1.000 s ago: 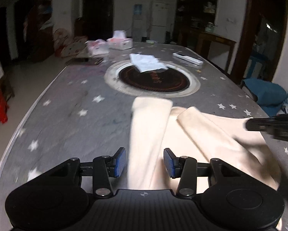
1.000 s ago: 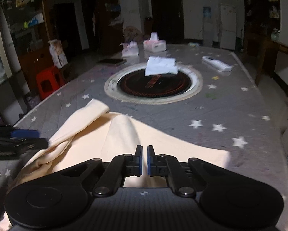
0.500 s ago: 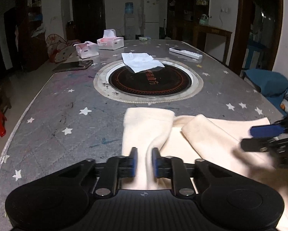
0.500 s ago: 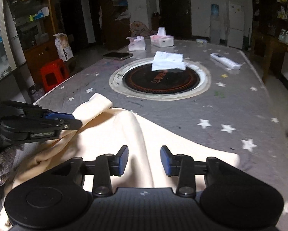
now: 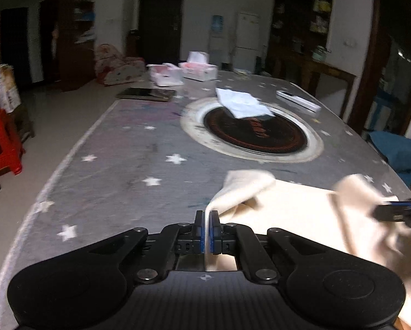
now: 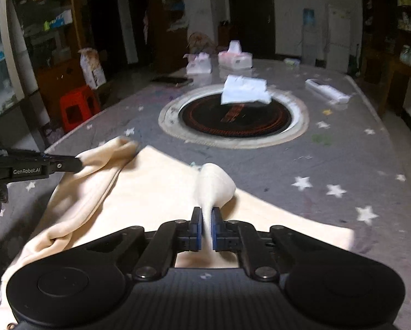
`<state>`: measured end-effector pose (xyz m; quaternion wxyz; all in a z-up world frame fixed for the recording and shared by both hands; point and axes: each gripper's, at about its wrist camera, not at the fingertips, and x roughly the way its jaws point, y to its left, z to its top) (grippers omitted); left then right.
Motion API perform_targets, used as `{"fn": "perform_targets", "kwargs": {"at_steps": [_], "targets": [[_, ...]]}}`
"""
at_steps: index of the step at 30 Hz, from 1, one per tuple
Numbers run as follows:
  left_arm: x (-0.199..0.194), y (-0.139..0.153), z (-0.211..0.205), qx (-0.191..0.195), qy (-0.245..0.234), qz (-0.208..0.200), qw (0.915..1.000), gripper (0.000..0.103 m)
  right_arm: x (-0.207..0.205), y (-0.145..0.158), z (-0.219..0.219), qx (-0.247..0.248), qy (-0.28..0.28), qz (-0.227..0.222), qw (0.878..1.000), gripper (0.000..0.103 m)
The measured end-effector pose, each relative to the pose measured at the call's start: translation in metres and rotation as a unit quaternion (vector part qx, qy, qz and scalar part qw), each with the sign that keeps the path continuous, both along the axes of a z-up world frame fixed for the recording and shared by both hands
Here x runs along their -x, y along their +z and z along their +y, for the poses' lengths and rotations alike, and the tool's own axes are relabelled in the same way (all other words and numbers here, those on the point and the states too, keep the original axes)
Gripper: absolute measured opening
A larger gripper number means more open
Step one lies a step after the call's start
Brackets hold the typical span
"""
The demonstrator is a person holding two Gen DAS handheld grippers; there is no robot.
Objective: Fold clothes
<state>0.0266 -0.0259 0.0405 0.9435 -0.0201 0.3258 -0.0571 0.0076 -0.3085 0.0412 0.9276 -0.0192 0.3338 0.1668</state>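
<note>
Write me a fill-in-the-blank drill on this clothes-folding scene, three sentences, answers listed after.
1. Each tool, the left tool and the right tool, is shut on a fold of the ____-coloured garment.
2. The grey table is printed with white ____.
3. A white cloth lies partly over the round black ____ set into the table's middle.

Missing words: cream; stars; cooktop

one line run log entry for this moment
step: fold | left gripper: shut on cream fabric garment | right gripper: shut on garment | surface: grey star-patterned table
</note>
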Motion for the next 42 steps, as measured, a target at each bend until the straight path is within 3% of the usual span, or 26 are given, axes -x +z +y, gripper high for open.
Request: {"fn": "perform_targets", "kwargs": {"at_steps": [10, 21, 27, 32, 37, 42], "targets": [[0.045, 0.005, 0.064, 0.018, 0.090, -0.007, 0.9958, 0.003, 0.076, 0.032, -0.074, 0.003, -0.087, -0.041, 0.995, 0.006], [0.135, 0.002, 0.126, 0.052, 0.172, -0.004, 0.9836, 0.003, 0.153, 0.018, -0.147, -0.019, -0.206, -0.028, 0.978, 0.006], [0.152, -0.007, 0.140, 0.047, 0.198, 0.012, 0.9790, 0.002, 0.173, -0.004, -0.179, -0.024, -0.264, 0.006, 0.964, 0.011], [0.158, -0.002, 0.126, 0.038, 0.157, 0.015, 0.9868, 0.004, 0.182, -0.006, -0.185, -0.019, -0.276, 0.011, 0.961, 0.016], [0.158, 0.008, 0.081, 0.052, 0.071, 0.010, 0.9961, 0.005, 0.170, -0.009, -0.173, -0.026, -0.253, 0.021, 0.967, 0.021], [0.154, 0.010, 0.030, 0.070, -0.024, 0.019, 0.9971, 0.009, 0.158, -0.011, -0.160, -0.033, -0.231, 0.032, 0.972, 0.021]]}}
